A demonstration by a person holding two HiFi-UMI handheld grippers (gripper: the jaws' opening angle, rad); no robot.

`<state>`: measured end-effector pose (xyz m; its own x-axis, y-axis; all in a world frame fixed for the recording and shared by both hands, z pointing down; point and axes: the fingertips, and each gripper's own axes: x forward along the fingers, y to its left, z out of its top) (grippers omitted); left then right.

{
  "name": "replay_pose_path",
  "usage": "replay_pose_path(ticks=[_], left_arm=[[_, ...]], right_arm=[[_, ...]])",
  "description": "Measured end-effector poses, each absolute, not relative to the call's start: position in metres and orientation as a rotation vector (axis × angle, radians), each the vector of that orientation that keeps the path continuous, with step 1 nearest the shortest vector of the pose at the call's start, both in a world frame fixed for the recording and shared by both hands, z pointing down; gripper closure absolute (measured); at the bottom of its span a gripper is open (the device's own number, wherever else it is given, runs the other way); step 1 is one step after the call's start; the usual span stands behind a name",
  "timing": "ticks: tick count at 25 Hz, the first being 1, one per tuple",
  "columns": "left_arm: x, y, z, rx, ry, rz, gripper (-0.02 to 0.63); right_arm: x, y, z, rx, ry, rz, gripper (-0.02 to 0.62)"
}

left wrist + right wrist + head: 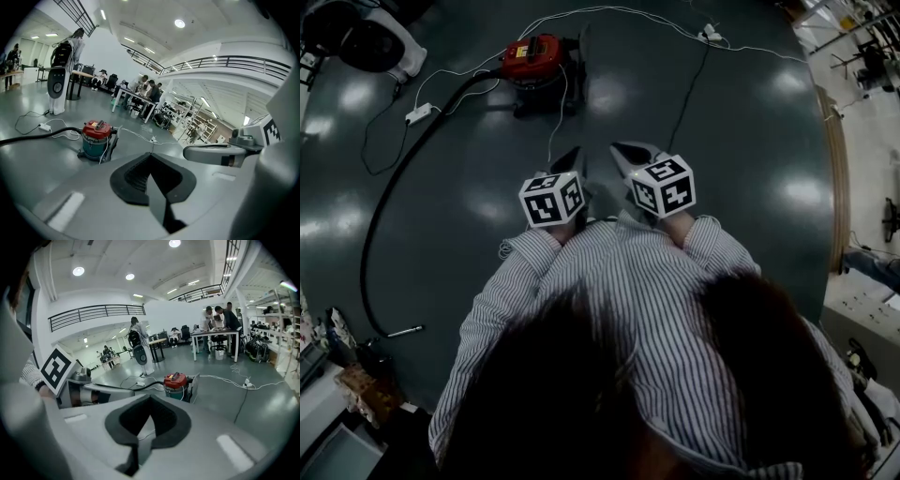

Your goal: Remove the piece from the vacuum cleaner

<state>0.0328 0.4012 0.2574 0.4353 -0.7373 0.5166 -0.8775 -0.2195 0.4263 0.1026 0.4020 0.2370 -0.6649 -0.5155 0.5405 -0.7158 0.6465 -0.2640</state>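
Observation:
The vacuum cleaner (532, 58), a teal drum with a red lid, stands on the dark floor well ahead of me. It also shows in the left gripper view (96, 138) and the right gripper view (176, 383). Its black hose (389, 197) curves left and back to a wand end (405, 330). A flat dark piece (582, 47) stands against the drum's right side. My left gripper (574, 156) and right gripper (620, 150) are side by side close to my body, far short of the vacuum. Both are shut and hold nothing.
A white power strip (420, 113) and white cable lie left of the vacuum. A black cable (689, 94) runs to a second strip (711, 36). Boxes and clutter (337, 361) sit at the lower left. People work at tables (220, 319) far behind.

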Motion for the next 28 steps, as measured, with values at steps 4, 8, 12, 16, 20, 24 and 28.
replay_pose_path(ticks=[4, 8, 12, 16, 20, 24, 28], left_arm=[[0.037, 0.397, 0.260, 1.997, -1.347, 0.269, 0.603], [0.044, 0.389, 0.261, 1.993, -1.349, 0.276, 0.603], [0.047, 0.376, 0.263, 1.968, -1.372, 0.270, 0.603], [0.054, 0.371, 0.272, 1.909, -1.400, 0.237, 0.603], [0.060, 0.367, 0.284, 1.845, -1.391, 0.212, 0.603], [0.058, 0.352, 0.299, 1.799, -1.370, 0.220, 0.603], [0.042, 0.314, 0.316, 1.764, -1.361, 0.223, 0.603]], right_arm=[[0.107, 0.397, 0.237, 0.971, -2.443, 0.649, 0.594], [0.114, 0.390, 0.239, 0.963, -2.439, 0.652, 0.594], [0.123, 0.376, 0.239, 0.978, -2.455, 0.668, 0.594], [0.135, 0.367, 0.242, 0.951, -2.474, 0.713, 0.594], [0.144, 0.365, 0.258, 0.900, -2.444, 0.778, 0.594], [0.139, 0.351, 0.270, 0.850, -2.419, 0.827, 0.594], [0.122, 0.312, 0.281, 0.835, -2.414, 0.851, 0.594]])
